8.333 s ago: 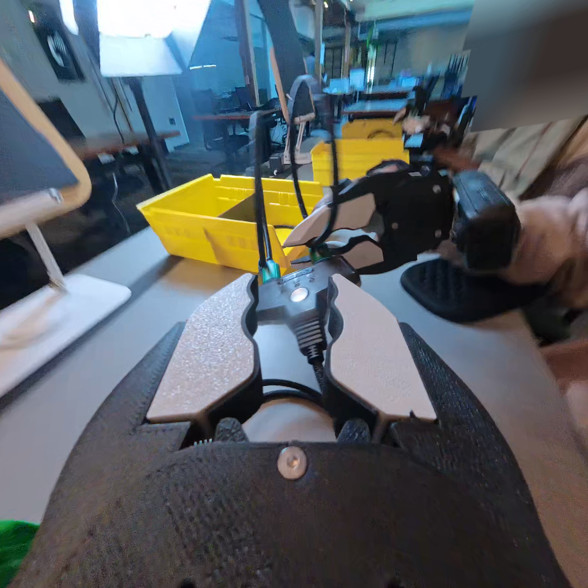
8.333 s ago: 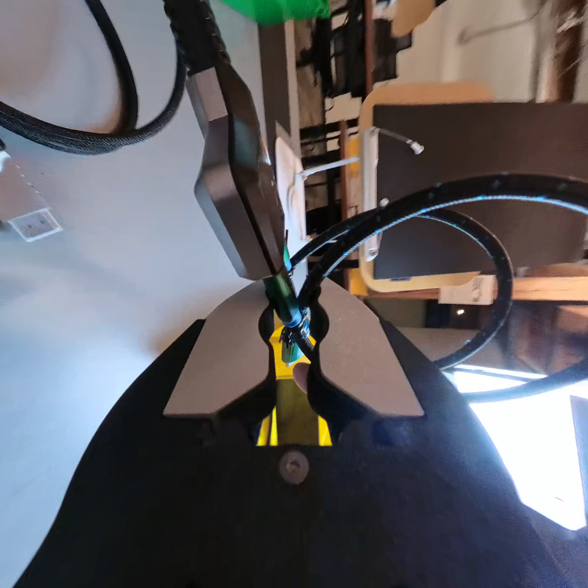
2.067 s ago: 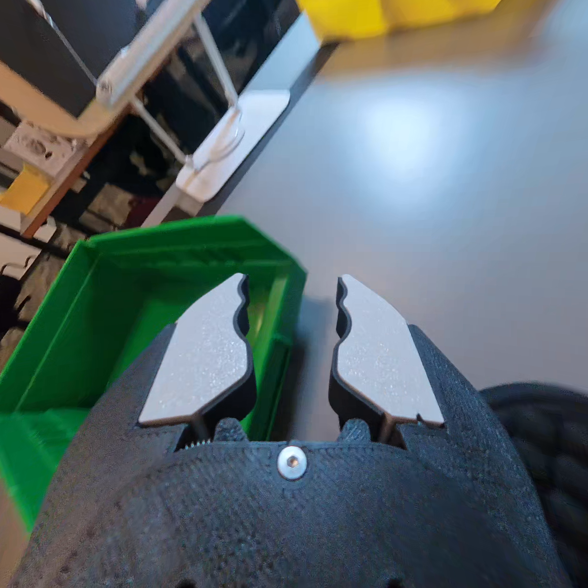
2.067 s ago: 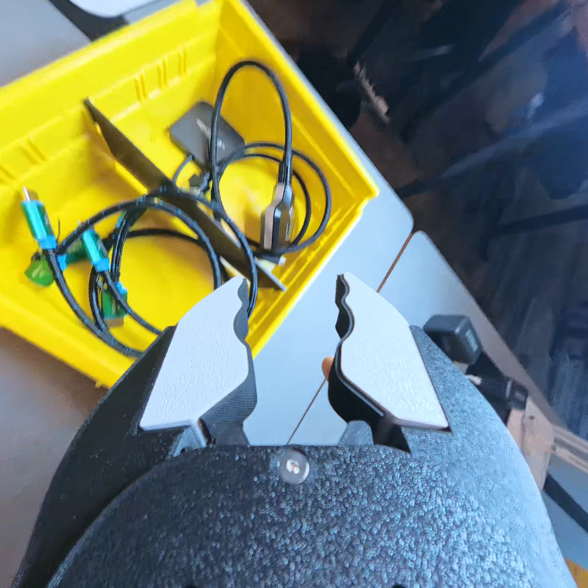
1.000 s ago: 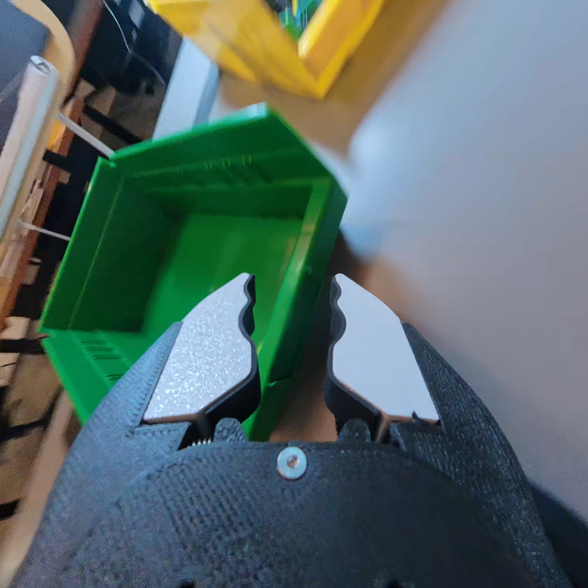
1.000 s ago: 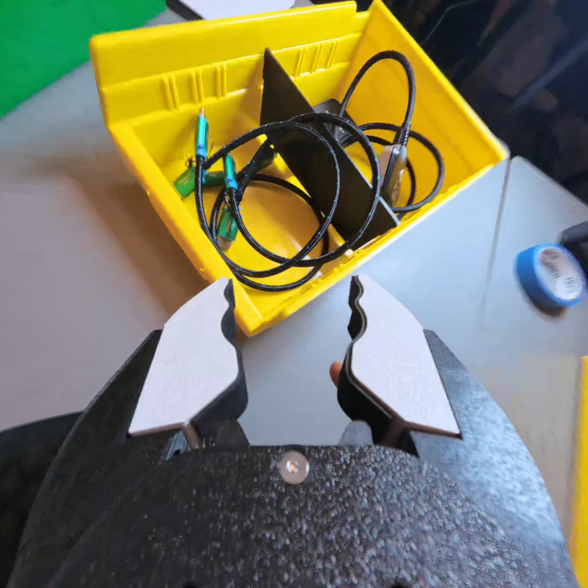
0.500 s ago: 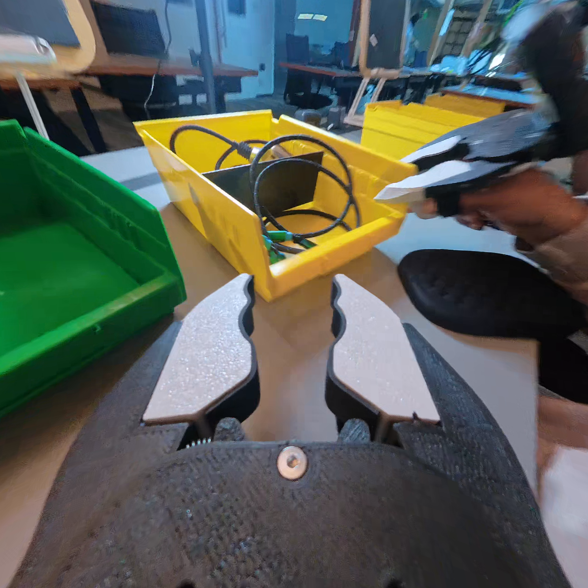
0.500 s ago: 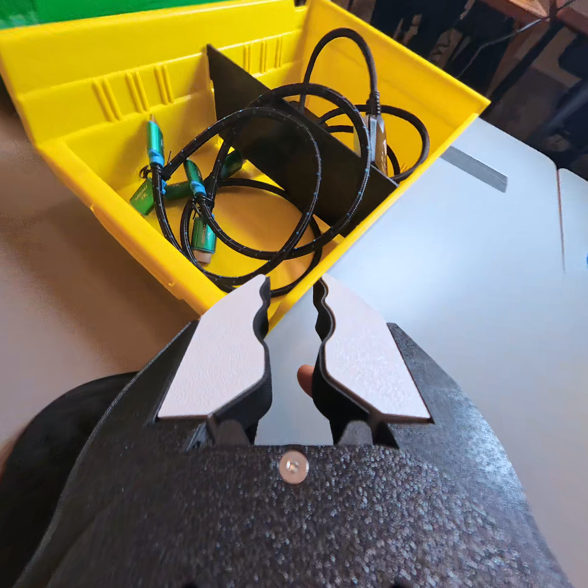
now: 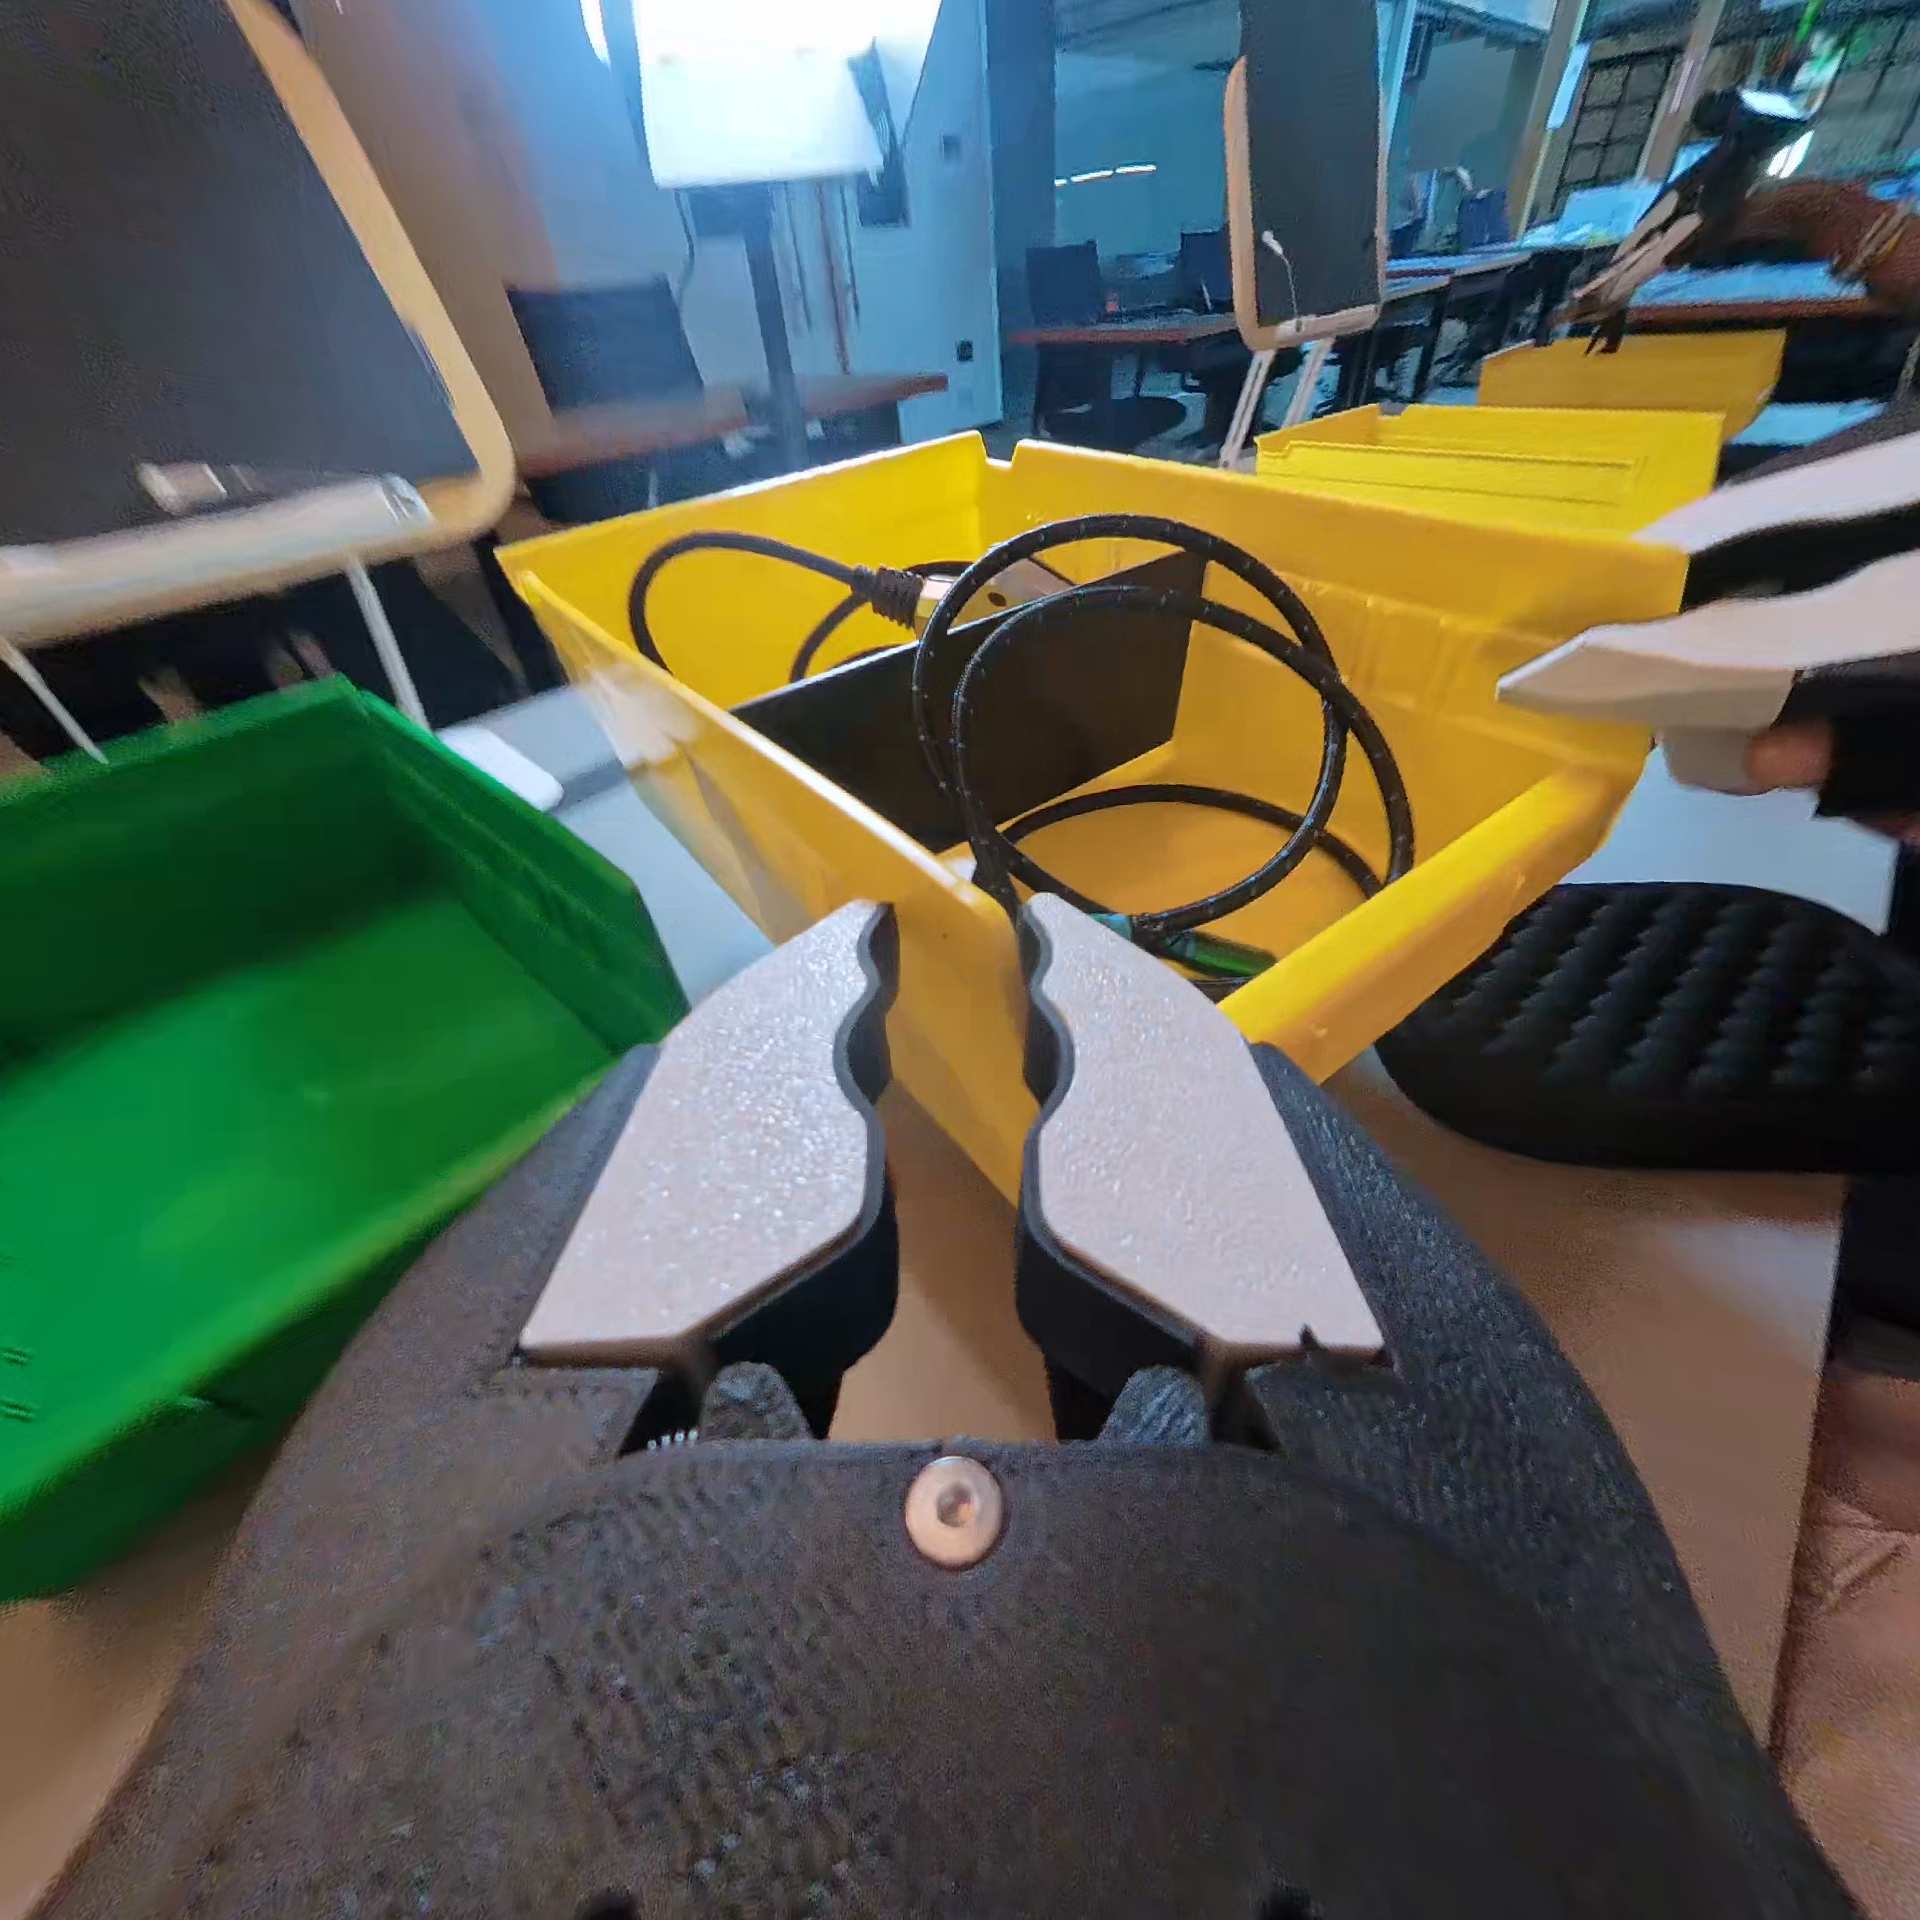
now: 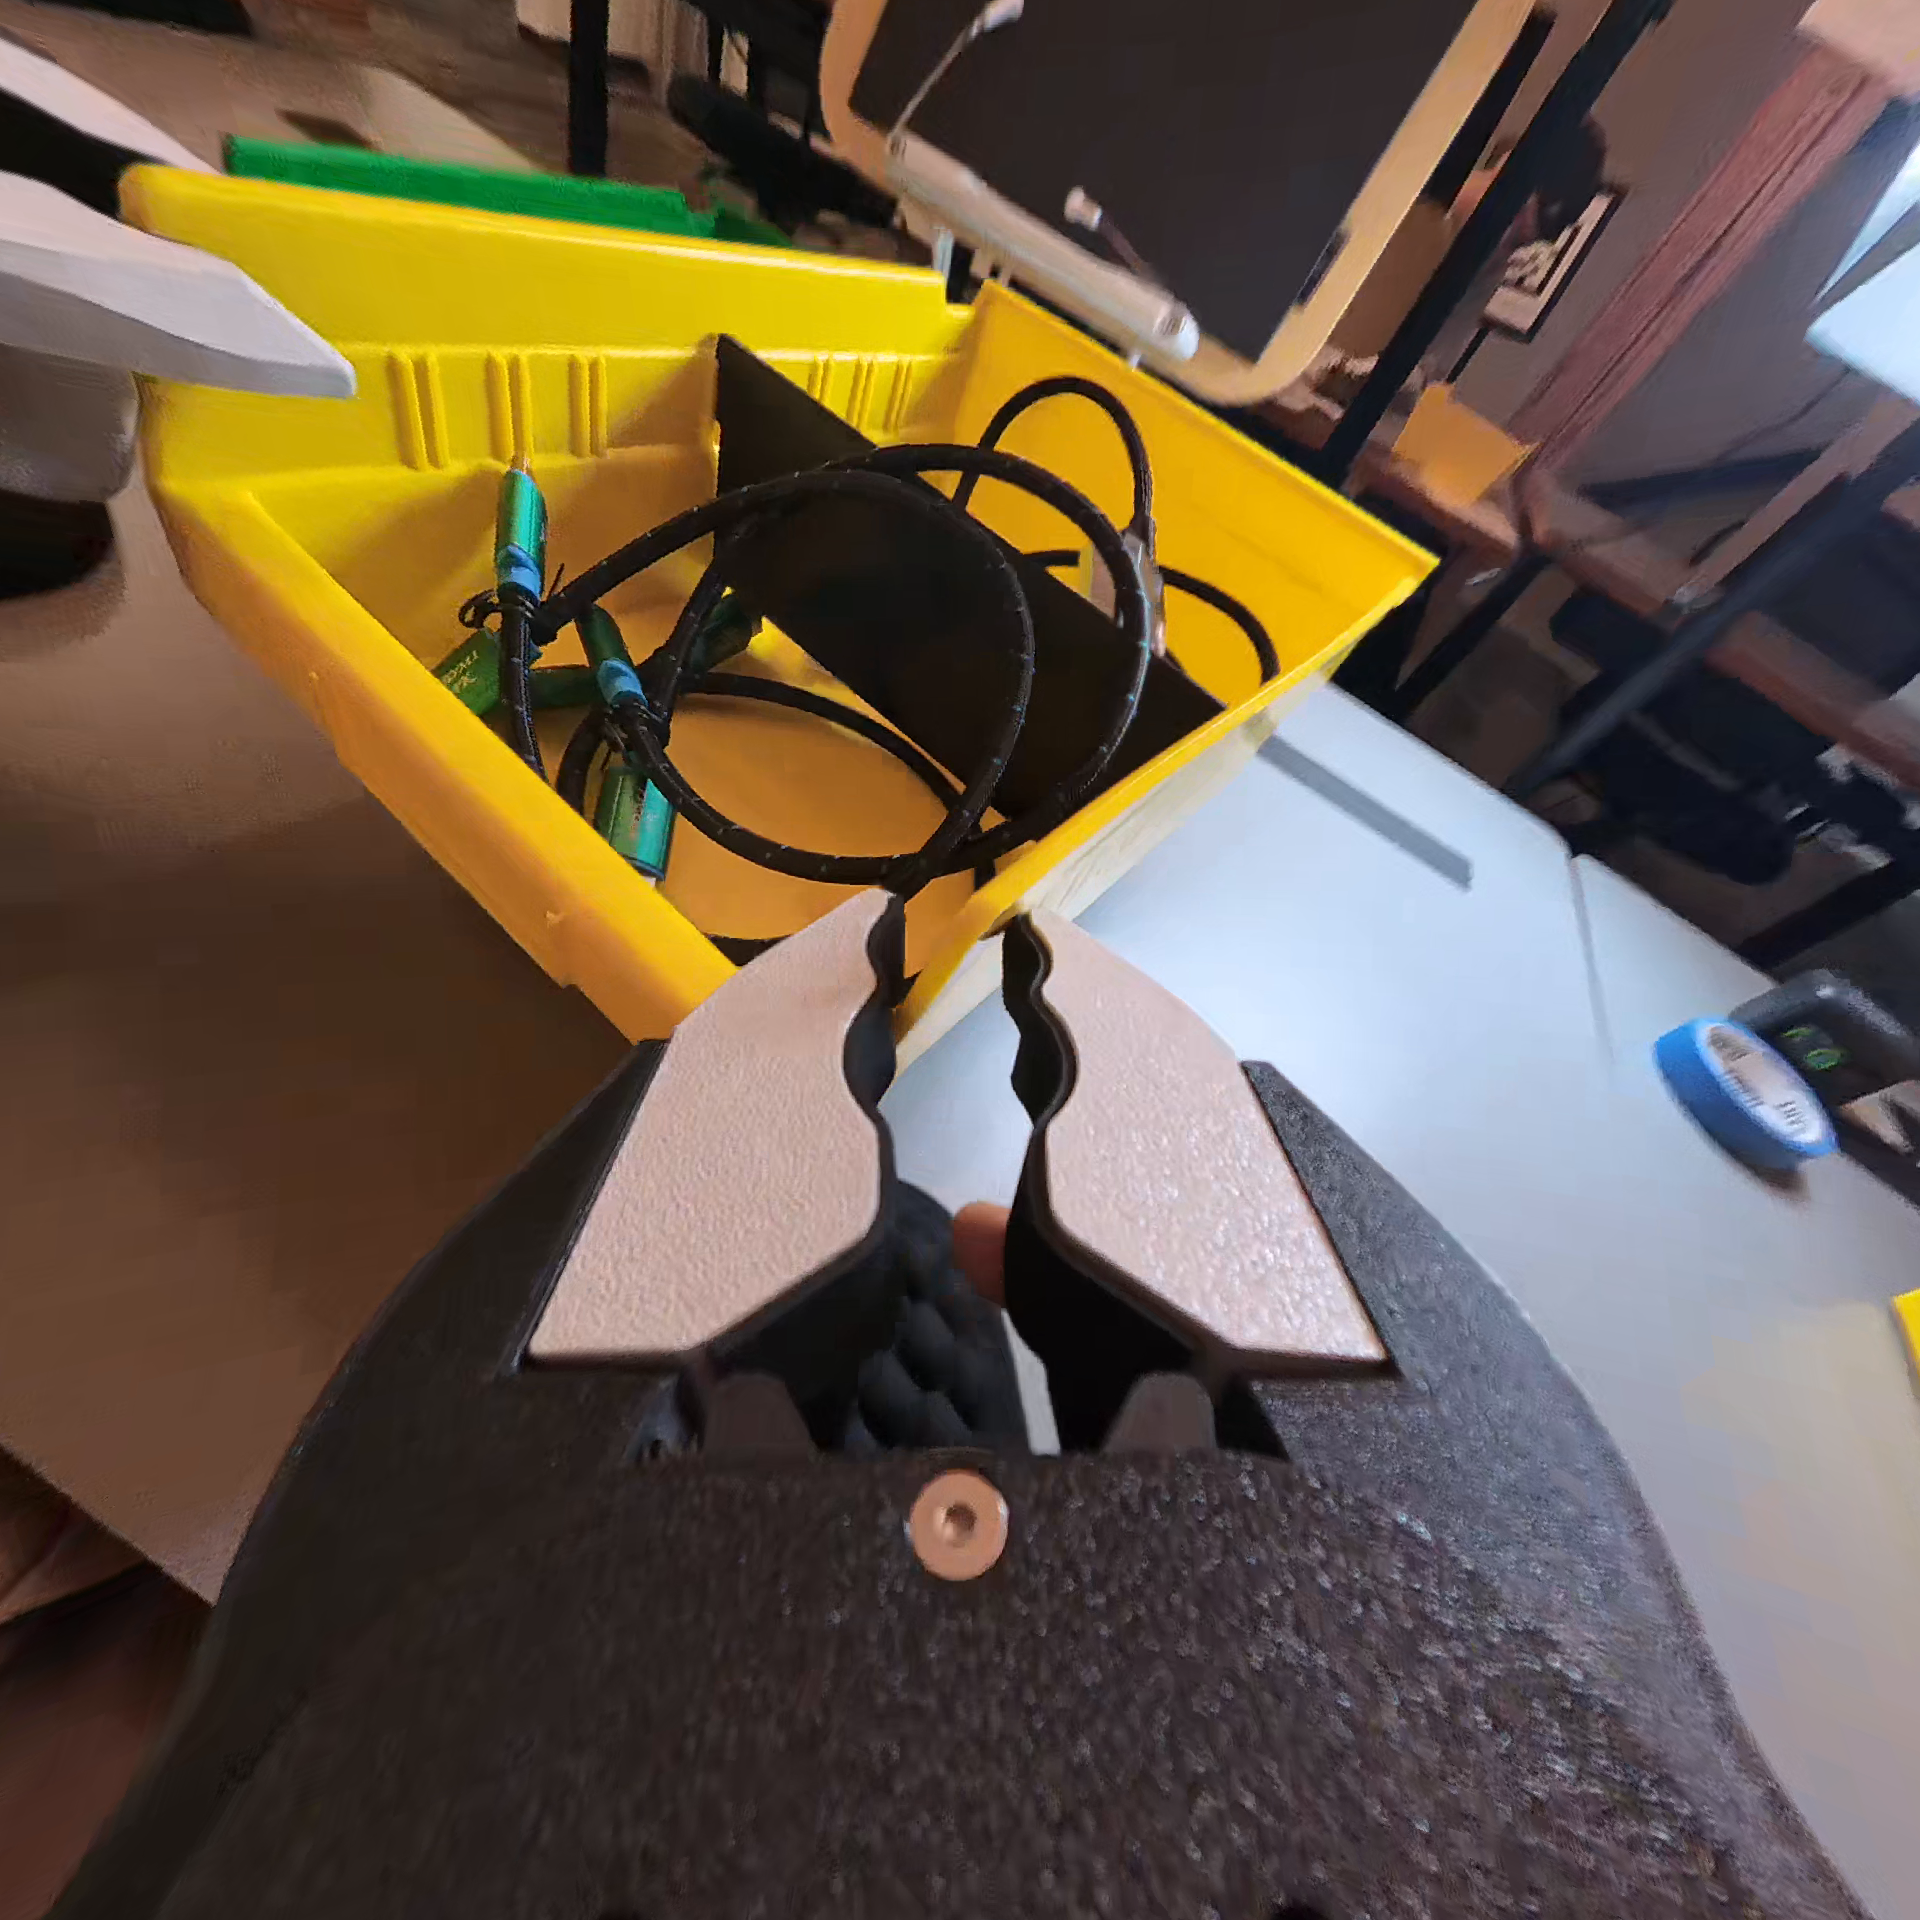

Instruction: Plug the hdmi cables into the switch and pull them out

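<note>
A yellow bin (image 9: 810, 821) with a black divider (image 9: 1091, 686) holds coiled black braided HDMI cables (image 9: 1122, 523). Their green connectors (image 10: 520, 520) lie in the near compartment of the bin (image 10: 416, 281). A grey plug (image 10: 1138, 582) hangs over the divider. I cannot make out the switch. My left gripper (image 9: 956, 920) hovers at the bin's near corner, jaws a narrow gap apart, empty. My right gripper (image 10: 956, 920) hovers at the opposite front corner, jaws also narrowly apart, empty. It also shows in the left wrist view (image 9: 1662, 655).
A green bin (image 9: 260, 1039) sits left of the yellow one. A black dimpled pad (image 9: 1683, 1029) lies under the right gripper. A blue tape roll (image 10: 1745, 1101) lies on the grey table at right. More yellow bins (image 9: 1486, 468) stand behind. Left tips to right tips: about 20 cm.
Both grippers have moved in close to the yellow bin and their jaws have narrowed. The left view swung from the green bin over to the yellow bin.
</note>
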Available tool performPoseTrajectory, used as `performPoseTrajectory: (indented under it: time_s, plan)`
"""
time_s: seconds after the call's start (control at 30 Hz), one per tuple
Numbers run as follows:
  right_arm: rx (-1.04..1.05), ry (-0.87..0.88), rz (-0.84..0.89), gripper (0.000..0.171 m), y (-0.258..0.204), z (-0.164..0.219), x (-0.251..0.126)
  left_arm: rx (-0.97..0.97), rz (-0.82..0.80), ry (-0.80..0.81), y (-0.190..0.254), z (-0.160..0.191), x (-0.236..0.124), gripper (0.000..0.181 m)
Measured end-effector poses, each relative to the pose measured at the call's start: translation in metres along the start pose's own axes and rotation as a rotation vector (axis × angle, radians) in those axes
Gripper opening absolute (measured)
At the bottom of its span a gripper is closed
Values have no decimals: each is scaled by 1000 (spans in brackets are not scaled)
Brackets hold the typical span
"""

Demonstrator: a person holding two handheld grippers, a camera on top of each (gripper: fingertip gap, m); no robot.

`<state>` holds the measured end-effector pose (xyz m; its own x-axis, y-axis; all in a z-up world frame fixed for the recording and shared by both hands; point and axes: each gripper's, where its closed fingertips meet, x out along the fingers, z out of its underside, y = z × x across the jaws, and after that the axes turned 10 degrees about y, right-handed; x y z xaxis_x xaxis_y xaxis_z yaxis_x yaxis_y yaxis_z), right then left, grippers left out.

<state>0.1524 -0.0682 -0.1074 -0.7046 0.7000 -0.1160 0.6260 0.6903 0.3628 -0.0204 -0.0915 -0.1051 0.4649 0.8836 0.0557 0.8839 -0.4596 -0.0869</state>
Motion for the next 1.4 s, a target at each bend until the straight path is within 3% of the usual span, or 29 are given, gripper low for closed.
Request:
performPoseTrajectory:
  time_s: [0.13, 0.33, 0.5, 0.67, 0.87, 1.0, 1.13, 1.27, 1.33, 1.4]
  plan:
    - [-71, 183, 67, 13, 10, -62, -5, 120, -46, 84, -4, -46, -19, 20]
    - [-26, 296, -31, 12, -22, -113, 27, 135, -160, 159, -46, -80, -63, 17]
    - [-78, 409, -60, 12, -45, -168, 27, 212, -204, 275, -54, -129, -112, 18]
    - [-97, 563, -150, 13, -87, -225, 35, 309, -300, 347, -75, -166, -170, 17]
    - [-58, 661, -359, 13, -167, -268, 95, 417, -510, 322, -120, -180, -259, 17]
    - [55, 655, -528, 12, -231, -266, 151, 453, -629, 276, -146, -173, -311, 18]
    - [151, 566, -631, 11, -290, -226, 200, 421, -680, 204, -168, -140, -337, 18]
    - [152, 431, -687, 10, -327, -164, 225, 361, -666, 216, -186, -99, -336, 6]
    - [179, 397, -653, 11, -322, -153, 231, 320, -562, 345, -178, -98, -327, 6]
    - [146, 394, -595, 11, -306, -149, 231, 286, -607, 275, -192, -87, -317, 6]
